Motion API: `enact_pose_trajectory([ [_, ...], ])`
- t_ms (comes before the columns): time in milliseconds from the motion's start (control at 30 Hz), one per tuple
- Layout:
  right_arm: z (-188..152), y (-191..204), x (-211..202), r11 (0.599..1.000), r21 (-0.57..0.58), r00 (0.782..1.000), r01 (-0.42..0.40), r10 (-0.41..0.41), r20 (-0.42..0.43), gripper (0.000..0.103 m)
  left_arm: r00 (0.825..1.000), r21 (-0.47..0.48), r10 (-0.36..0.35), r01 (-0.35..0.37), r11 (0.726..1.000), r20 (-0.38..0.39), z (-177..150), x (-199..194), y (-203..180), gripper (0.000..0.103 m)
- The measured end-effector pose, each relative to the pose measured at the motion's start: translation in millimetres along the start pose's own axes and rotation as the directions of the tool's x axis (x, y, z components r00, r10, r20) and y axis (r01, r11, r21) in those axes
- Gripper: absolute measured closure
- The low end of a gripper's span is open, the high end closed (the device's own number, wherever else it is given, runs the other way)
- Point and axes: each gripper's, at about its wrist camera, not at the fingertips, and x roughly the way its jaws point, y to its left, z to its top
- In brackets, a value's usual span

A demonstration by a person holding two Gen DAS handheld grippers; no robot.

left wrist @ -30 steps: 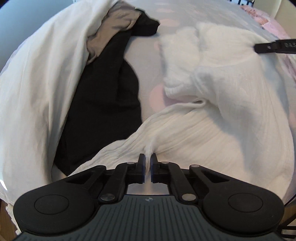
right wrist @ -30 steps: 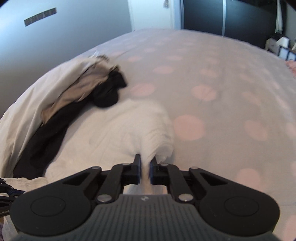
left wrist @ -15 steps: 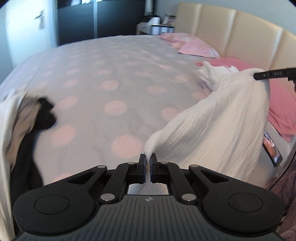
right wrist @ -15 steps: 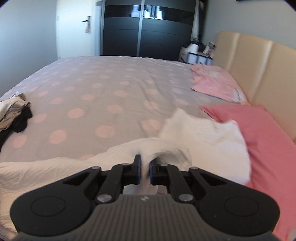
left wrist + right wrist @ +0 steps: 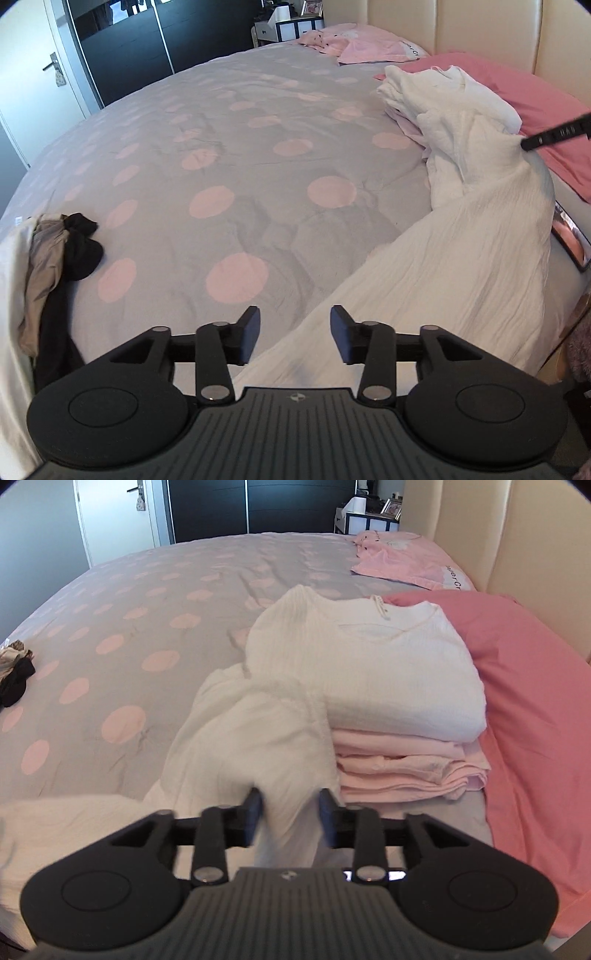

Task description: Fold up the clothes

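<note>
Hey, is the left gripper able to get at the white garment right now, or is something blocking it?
Probably yes. The left gripper is open, and the white garment lies just ahead and partly between its fingers on the bed, with nothing lying over it.

My right gripper [image 5: 290, 818] fingers [image 5: 254, 806] appear motion-blurred, as does the white garment [image 5: 258, 746] between them. Left of my left gripper [image 5: 294, 334], the clothes pile [image 5: 48, 273] runs off-frame. Ahead, nightstand items [image 5: 373, 507] are too small to identify.
</note>
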Motion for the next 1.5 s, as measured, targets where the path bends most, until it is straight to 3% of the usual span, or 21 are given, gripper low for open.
enact_pose_trajectory([
  [67,8.0,-8.8,-2.0,1.0,0.01,1.0,-0.005,0.005,0.022,0.052,1.0,0.006,0.0,0.0,1.0,-0.017,-10.0,-5.7,1.1,0.06],
  [167,20.0,-22.9,2.8,0.998,0.044,0.999,-0.033,0.031,0.042,0.037,0.998,0.0,0.012,-0.012,1.0,-0.065,-27.4,-4.5,3.4,0.055],
  [367,32.6,-22.5,42.3,0.985,0.116,0.992,-0.125,0.126,-0.002,0.017,0.993,-0.088,0.034,-0.044,0.995,-0.114,-47.0,0.4,17.2,0.055],
  [567,28.5,-9.1,97.3,0.98,0.165,0.986,-0.112,0.131,-0.106,0.016,0.996,-0.151,0.053,-0.063,0.987,-0.068,-37.7,-8.2,25.0,0.055],
  [600,26.2,-7.1,103.4,0.978,0.179,0.984,-0.112,0.134,-0.116,0.019,0.997,-0.155,0.055,-0.064,0.986,-0.063,-34.7,-8.7,25.1,0.055],
  [633,23.9,-5.5,106.1,0.975,0.193,0.983,-0.109,0.134,-0.122,0.039,0.997,-0.158,0.058,-0.066,0.985,-0.054,-32.2,-9.3,25.0,0.055],
  [667,22.2,-3.5,108.1,0.975,0.197,0.981,-0.106,0.135,-0.137,0.069,0.997,-0.16,0.06,-0.067,0.985,-0.047,-29.4,-9.5,24.3,0.055],
  [700,20.8,-1.3,106.7,0.978,0.187,0.981,-0.098,0.126,-0.145,0.085,0.997,-0.162,0.06,-0.066,0.985,-0.04,-26.9,-9.8,23.8,0.055],
  [933,17.2,-16.4,37.0,0.991,0.13,0.991,0.014,0.004,-0.132,0.09,0.999,-0.147,0.029,-0.034,0.989,-0.033,-13.0,-2.3,18.9,0.055],
  [1067,-2.1,-63.3,4.7,0.969,0.244,0.979,0.036,0.015,-0.203,0.09,1.0,-0.125,-0.002,-0.001,0.992,-0.023,3.9,3.9,15.2,0.055],
  [1133,-18.4,-77.9,0.6,0.966,0.249,0.966,0.067,-0.001,-0.259,0.088,1.0,-0.109,-0.02,0.019,0.994,-0.01,16.5,8.2,12.5,0.055],
  [1233,-34.3,-97.3,2.5,0.95,0.303,0.965,0.08,0.003,-0.264,0.075,0.998,-0.096,-0.062,0.064,0.993,0.029,41.7,18.0,2.2,0.055],
  [1300,-34.5,-106.0,2.2,0.944,0.316,0.967,0.094,-0.012,-0.253,0.063,0.994,-0.091,-0.092,0.097,0.991,0.053,60.7,23.2,-6.0,0.053],
  [1400,-23.7,-118.9,-1.2,0.948,0.312,0.977,0.063,0.005,-0.213,0.033,0.983,-0.09,-0.155,0.164,0.982,0.102,93.4,31.7,-20.8,0.044],
  [1500,-4.8,-137.1,1.8,0.95,0.31,0.987,0.027,0.023,-0.157,0.018,0.966,-0.126,-0.212,0.231,0.965,0.148,127.7,50.7,-39.4,0.034],
])
